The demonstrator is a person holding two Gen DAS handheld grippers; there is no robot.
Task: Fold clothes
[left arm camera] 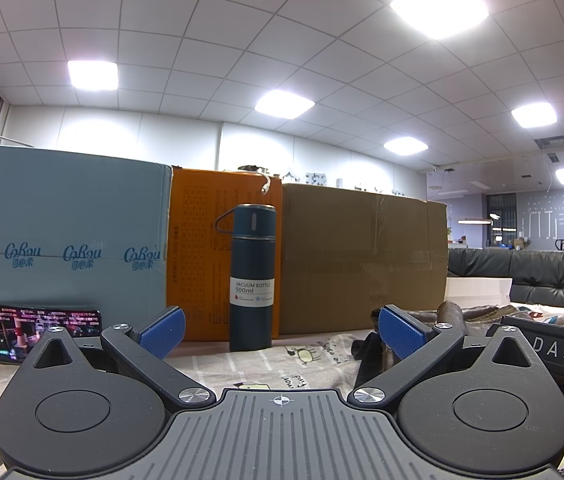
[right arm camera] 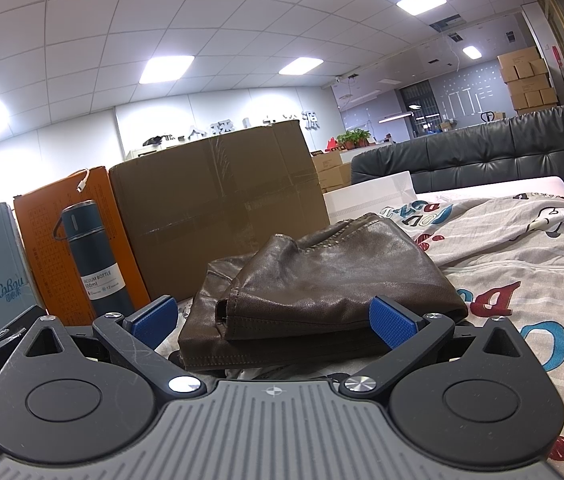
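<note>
A brown leather garment [right arm camera: 321, 276] lies folded in a thick bundle on the printed bedsheet [right arm camera: 521, 256], right in front of my right gripper [right arm camera: 274, 320]. That gripper is open and empty, its blue pads [right arm camera: 391, 324] standing either side of the bundle's near edge. My left gripper [left arm camera: 282, 332] is open and empty, held low over the sheet and facing a dark blue vacuum bottle [left arm camera: 252, 276]. A part of the brown garment [left arm camera: 453, 314] shows at the right of the left wrist view, behind the right pad.
A blue carton [left arm camera: 62, 240], an orange carton [left arm camera: 202, 248] and a brown cardboard box [left arm camera: 361, 256] stand in a row behind the bottle. A lit phone [left arm camera: 42, 328] leans on the blue carton. The right gripper's body [left arm camera: 553, 348] is beside me. A dark sofa [right arm camera: 481, 152] lies beyond.
</note>
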